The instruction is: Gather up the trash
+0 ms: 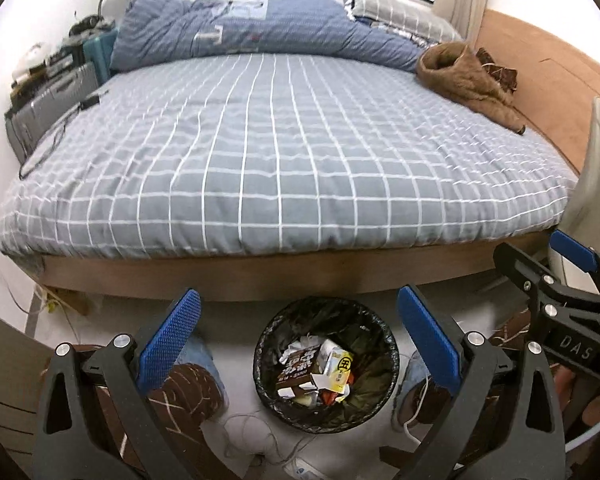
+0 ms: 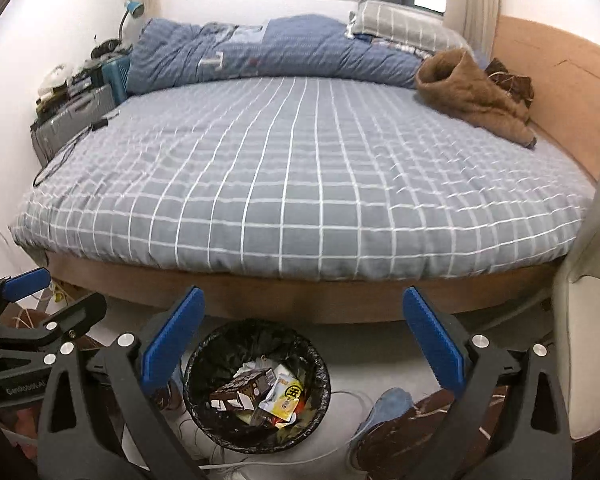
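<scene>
A round trash bin with a black liner (image 1: 374, 328) stands on the floor at the foot of the bed; it also shows in the right wrist view (image 2: 318, 364). It holds a brown carton (image 1: 298, 368) (image 2: 240, 386), a yellow and white wrapper (image 1: 338, 366) (image 2: 286, 398) and other scraps. My left gripper (image 1: 300, 332) is open and empty above the bin. My right gripper (image 2: 304, 328) is open and empty, above and just right of the bin. The right gripper also shows at the left wrist view's right edge (image 1: 544, 256), and the left at the right wrist view's left edge (image 2: 62, 294).
A bed with a grey checked cover (image 1: 292, 152) fills the view ahead. A blue duvet (image 1: 260, 28), a pillow (image 1: 396, 10) and a brown garment (image 1: 468, 76) lie at its far end. Suitcases (image 1: 52, 96) stand left. A white chair (image 2: 588, 280) stands right. Cables (image 1: 256, 432) lie by my feet (image 1: 192, 380).
</scene>
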`<control>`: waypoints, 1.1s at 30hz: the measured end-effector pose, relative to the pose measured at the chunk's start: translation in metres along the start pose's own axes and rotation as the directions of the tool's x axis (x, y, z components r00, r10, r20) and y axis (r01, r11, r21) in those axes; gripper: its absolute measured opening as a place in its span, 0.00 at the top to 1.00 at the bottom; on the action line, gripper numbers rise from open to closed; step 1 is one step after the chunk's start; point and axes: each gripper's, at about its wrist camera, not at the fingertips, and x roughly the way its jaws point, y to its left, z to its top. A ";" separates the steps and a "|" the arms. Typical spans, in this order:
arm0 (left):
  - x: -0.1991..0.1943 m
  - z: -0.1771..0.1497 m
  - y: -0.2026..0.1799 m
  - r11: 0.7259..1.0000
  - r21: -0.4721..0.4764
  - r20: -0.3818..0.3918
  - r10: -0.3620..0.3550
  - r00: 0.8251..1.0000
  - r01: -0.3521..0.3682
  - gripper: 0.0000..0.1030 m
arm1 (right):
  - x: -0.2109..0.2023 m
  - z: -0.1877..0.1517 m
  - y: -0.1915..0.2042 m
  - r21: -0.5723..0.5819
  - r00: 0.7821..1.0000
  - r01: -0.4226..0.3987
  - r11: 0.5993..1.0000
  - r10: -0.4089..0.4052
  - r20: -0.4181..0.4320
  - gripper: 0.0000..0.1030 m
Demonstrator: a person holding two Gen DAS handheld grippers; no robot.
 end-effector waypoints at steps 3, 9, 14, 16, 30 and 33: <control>-0.020 0.001 -0.002 1.000 -0.011 0.026 -0.004 1.000 0.004 0.06 | -0.019 0.003 -0.003 0.010 1.000 0.010 1.000 -0.011 0.020 0.07; -0.042 -0.005 -0.002 0.999 -0.030 0.048 -0.014 0.999 0.015 0.06 | -0.045 0.001 -0.003 -0.003 0.998 0.022 1.000 -0.022 0.066 0.07; -0.045 -0.005 -0.003 1.000 -0.019 0.054 -0.006 0.999 0.007 0.06 | -0.054 0.001 -0.001 -0.007 0.997 0.018 1.000 -0.017 0.077 0.07; -0.046 -0.004 -0.003 1.000 -0.016 0.055 -0.004 0.998 0.005 0.06 | -0.056 0.001 0.000 -0.003 0.997 0.018 1.000 -0.017 0.081 0.07; -0.044 -0.005 0.001 1.000 -0.019 0.056 0.003 0.998 -0.002 0.06 | -0.052 -0.001 0.003 0.006 0.998 0.017 1.000 -0.017 0.066 0.07; -0.044 -0.005 0.002 1.000 -0.020 0.057 0.002 0.998 -0.001 0.06 | -0.051 -0.001 0.001 0.009 0.998 0.016 1.000 -0.017 0.061 0.07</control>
